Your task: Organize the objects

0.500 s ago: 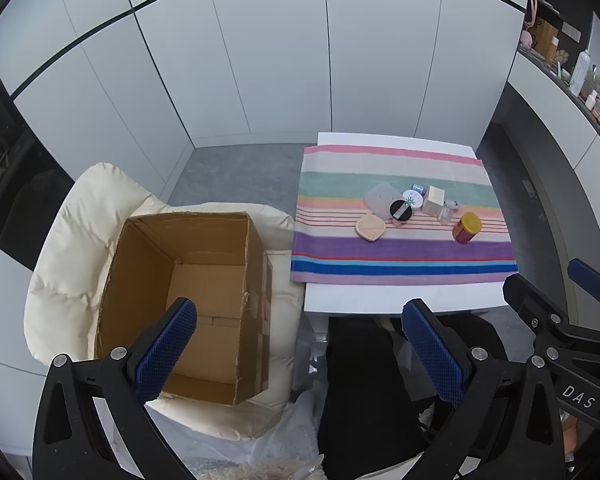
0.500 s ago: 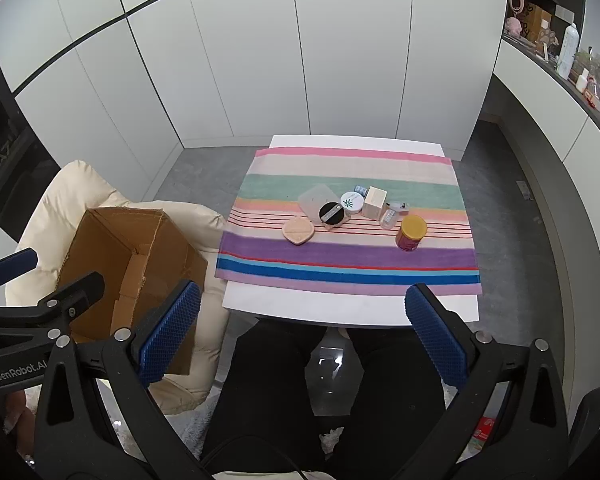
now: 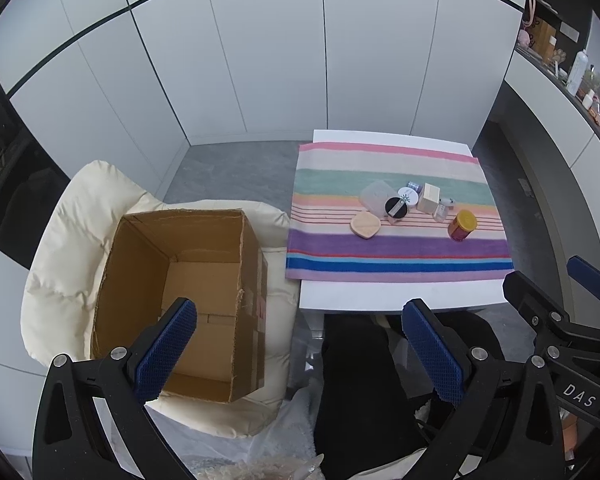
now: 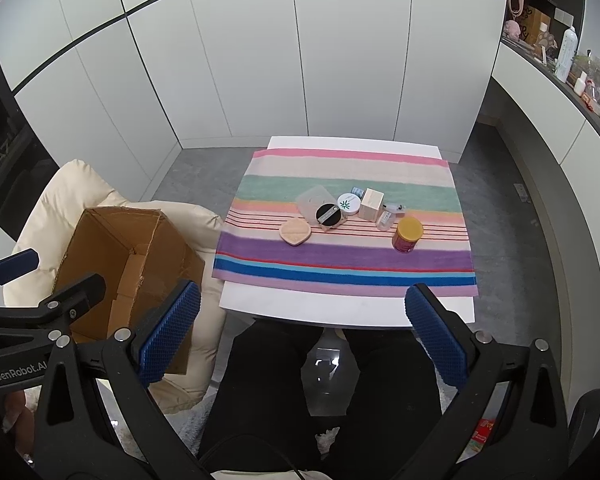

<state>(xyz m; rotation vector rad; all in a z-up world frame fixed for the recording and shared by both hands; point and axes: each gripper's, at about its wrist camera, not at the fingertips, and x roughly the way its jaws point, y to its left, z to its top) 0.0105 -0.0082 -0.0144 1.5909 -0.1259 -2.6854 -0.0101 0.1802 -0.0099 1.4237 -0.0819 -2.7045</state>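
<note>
Cardboard, open-topped: the box [image 3: 180, 300] sits on a cream cushioned chair [image 3: 60, 248] beside the white table [image 3: 380, 300]. Left wrist view: the left gripper [image 3: 300, 356] hangs above the box and the person's dark lap, its blue pads spread wide with nothing between them. The small cosmetics, among them a peach compact [image 3: 365, 224] and a yellow-lidded jar [image 3: 462, 225], lie clustered on the striped cloth [image 3: 396, 244], well ahead of the jaws. Right wrist view: the right gripper [image 4: 302, 338] is likewise spread and empty, poised short of the table's near edge, with the cluster on the cloth beyond it. By judgement, no item is yet picked; the next move calls for reaching forward to the cluster and closing on one item for transfer to the box.
</note>
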